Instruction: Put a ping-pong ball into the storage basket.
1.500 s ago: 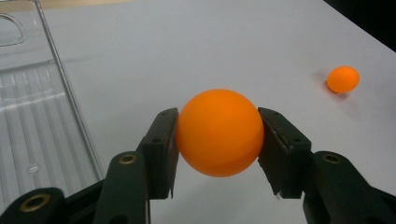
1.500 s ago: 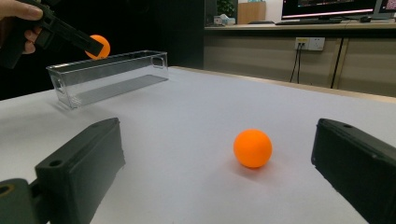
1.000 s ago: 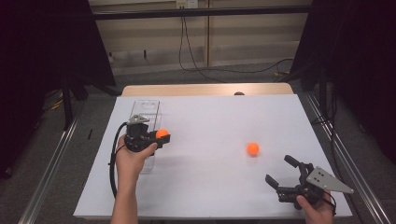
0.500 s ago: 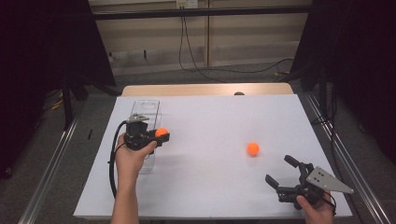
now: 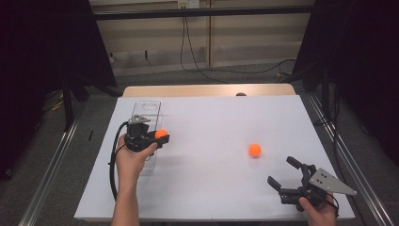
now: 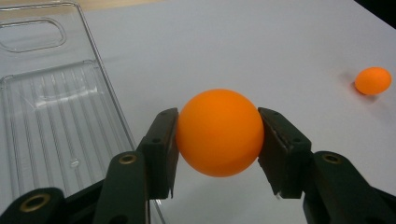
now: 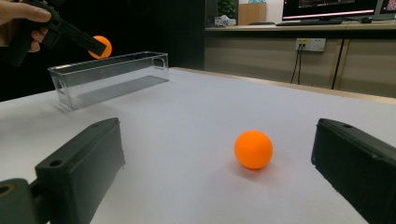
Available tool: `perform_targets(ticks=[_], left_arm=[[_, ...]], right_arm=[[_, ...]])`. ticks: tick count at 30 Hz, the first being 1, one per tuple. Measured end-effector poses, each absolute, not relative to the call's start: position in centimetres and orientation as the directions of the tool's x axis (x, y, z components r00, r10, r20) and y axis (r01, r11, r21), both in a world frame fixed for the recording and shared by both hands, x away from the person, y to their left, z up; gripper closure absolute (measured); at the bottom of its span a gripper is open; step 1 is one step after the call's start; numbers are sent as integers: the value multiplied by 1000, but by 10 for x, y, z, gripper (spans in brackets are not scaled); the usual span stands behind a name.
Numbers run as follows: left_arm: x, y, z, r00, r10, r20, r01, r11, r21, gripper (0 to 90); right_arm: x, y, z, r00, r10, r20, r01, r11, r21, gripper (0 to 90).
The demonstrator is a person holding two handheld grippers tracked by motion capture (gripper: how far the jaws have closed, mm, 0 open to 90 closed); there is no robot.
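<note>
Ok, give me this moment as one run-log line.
left gripper: shut on held ball, beside clear bin | right gripper: open, facing loose ball

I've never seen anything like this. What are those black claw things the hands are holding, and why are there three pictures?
They are hand-held grippers, each with two jaws and its own small camera. One picture looks down from above the white table; the other two look along each gripper's jaws. The left gripper is shut on an orange ball, held up beside a clear plastic bin. The right gripper is open, its jaws pointing at a second orange ball lying on the table.
</note>
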State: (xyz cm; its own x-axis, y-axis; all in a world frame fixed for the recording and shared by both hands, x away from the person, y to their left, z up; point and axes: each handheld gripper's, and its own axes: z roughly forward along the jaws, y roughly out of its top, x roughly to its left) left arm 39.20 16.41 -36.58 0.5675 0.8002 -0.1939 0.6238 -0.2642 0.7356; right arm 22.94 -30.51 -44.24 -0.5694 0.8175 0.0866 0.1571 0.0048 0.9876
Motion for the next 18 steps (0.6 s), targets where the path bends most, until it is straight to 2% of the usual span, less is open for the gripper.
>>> perform_targets(ticks=[18], left_arm=[[392,178,-363,547,818,-180,613,-244,752,509]], right_arm=[[229,-305,-442,-570,817,81,156,11,988,17]])
